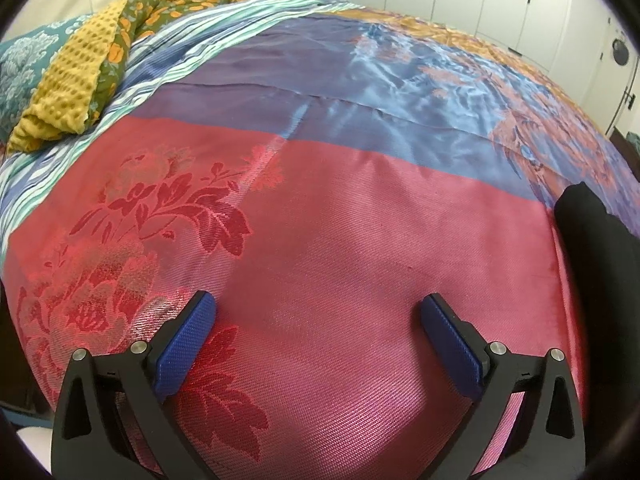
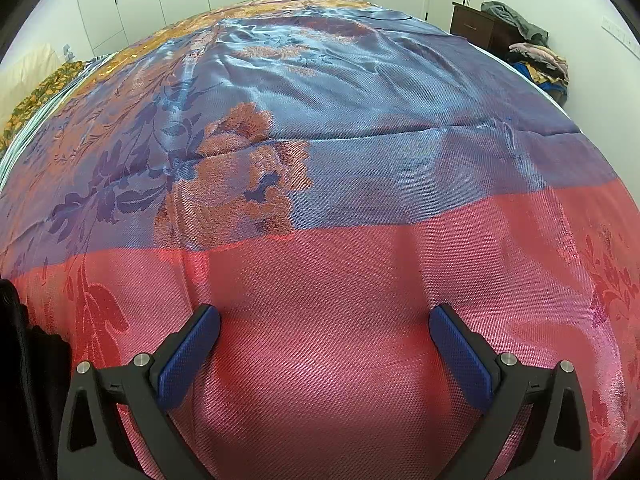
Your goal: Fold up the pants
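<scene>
Mostly bedspread (image 1: 340, 240): shiny pink, blue and orange floral satin covering the bed. Mustard waffle blanket (image 1: 60, 92) bunched at far left. Black pants (image 1: 600, 248) lie at right edge of left view, at left edge of right view. Left gripper (image 1: 318, 312) and right gripper (image 2: 324, 320) both spread wide, nothing between jaws.

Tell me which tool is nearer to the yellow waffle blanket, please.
Left. The left tool has the yellow waffle blanket ahead at its left; the right tool's view does not show it.
</scene>
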The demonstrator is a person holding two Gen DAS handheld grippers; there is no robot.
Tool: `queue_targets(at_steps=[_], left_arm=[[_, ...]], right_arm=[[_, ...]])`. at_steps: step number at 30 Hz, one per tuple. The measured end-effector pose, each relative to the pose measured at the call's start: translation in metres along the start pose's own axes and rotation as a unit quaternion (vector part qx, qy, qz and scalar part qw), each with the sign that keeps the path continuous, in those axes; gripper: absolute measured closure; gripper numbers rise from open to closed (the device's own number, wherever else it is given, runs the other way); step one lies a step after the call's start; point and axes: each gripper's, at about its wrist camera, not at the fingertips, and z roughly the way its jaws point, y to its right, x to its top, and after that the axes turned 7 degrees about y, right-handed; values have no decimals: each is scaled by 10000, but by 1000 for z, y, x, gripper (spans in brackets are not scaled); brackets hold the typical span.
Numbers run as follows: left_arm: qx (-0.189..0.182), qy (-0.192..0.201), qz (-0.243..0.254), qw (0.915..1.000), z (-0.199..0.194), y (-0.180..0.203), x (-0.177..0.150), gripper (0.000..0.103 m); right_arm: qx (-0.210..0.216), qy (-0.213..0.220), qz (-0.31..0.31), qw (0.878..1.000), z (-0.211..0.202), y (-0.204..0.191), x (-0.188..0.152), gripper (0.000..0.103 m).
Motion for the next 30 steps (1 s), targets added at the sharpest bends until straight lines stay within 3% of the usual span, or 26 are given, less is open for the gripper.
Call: queue_targets(at_steps=[30], left_arm=[[66, 14, 19, 10000, 2, 4, 0, 1]], right_arm=[[-10, -5, 2, 10000, 1, -1, -1, 0]])
